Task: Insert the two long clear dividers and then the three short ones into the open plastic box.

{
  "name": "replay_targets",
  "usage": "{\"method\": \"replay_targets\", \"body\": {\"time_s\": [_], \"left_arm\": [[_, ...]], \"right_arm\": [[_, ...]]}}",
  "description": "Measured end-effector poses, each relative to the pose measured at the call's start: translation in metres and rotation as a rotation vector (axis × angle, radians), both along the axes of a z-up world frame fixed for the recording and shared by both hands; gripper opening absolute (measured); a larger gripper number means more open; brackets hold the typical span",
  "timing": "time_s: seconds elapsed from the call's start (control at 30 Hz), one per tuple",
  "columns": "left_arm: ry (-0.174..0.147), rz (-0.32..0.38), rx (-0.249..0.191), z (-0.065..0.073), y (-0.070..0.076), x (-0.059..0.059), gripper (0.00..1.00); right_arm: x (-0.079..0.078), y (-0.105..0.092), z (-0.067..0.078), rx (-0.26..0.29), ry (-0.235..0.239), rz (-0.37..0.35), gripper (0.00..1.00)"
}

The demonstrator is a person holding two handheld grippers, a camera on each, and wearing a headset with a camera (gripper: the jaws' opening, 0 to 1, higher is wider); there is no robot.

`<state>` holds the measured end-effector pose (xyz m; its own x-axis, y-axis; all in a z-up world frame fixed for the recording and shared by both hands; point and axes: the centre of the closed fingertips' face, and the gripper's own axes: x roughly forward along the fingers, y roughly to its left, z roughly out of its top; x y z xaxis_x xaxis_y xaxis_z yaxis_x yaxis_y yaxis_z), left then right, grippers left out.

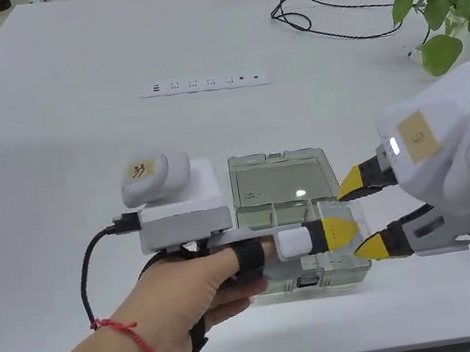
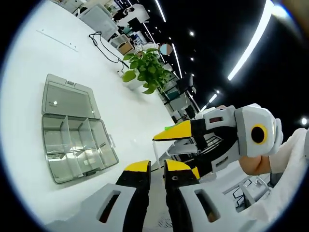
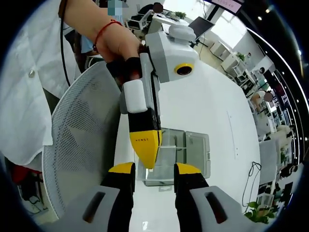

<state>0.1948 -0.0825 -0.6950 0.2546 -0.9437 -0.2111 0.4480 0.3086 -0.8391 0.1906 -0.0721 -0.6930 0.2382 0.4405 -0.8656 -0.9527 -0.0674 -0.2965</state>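
At the open plastic box [image 1: 280, 178] near the tabletop's [image 1: 57, 167] front edge, we see the left gripper [image 1: 341, 231] with its fingers nearly together, seemingly pinching a clear divider [image 3: 166, 162] over the box's right end, while the right gripper [image 1: 363, 213] holds its fingers wide apart and empty beside it.

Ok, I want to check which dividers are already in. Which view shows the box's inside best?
The left gripper view: the open plastic box lies unobstructed, compartments plain. In the head view the left gripper covers its front; in the right gripper view that gripper hides part.
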Motion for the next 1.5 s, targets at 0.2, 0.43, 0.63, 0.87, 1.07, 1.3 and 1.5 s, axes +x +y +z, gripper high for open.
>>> {"method": "replay_targets", "body": {"time_s": [0.2, 0.43, 0.63, 0.87, 1.07, 1.3, 1.5], "left_arm": [[-0.005, -0.008, -0.007, 0.002, 0.000, -0.001, 0.00], [0.016, -0.001, -0.005, 0.000, -0.001, -0.002, 0.00], [-0.010, -0.002, 0.004, 0.001, 0.001, -0.001, 0.00], [-0.207, -0.049, 0.078, 0.003, 0.008, 0.000, 0.00], [-0.422, -0.124, 0.147, 0.005, 0.010, -0.006, 0.00], [-0.645, -0.215, 0.157, 0.015, 0.007, -0.018, 0.00], [-0.706, -0.269, 0.156, 0.019, 0.007, -0.029, 0.00]], "right_arm": [[-0.001, 0.001, 0.000, -0.006, -0.004, 0.004, 0.33], [-0.002, 0.002, -0.001, -0.009, -0.009, 0.009, 0.33], [0.000, 0.005, 0.005, 0.014, -0.006, 0.007, 0.35], [0.007, 0.003, 0.021, 0.080, 0.056, -0.021, 0.33], [0.011, 0.000, 0.030, 0.135, 0.156, -0.019, 0.28], [0.001, 0.003, 0.035, 0.160, 0.287, 0.029, 0.19], [-0.018, 0.004, 0.036, 0.157, 0.416, 0.092, 0.16]]}}
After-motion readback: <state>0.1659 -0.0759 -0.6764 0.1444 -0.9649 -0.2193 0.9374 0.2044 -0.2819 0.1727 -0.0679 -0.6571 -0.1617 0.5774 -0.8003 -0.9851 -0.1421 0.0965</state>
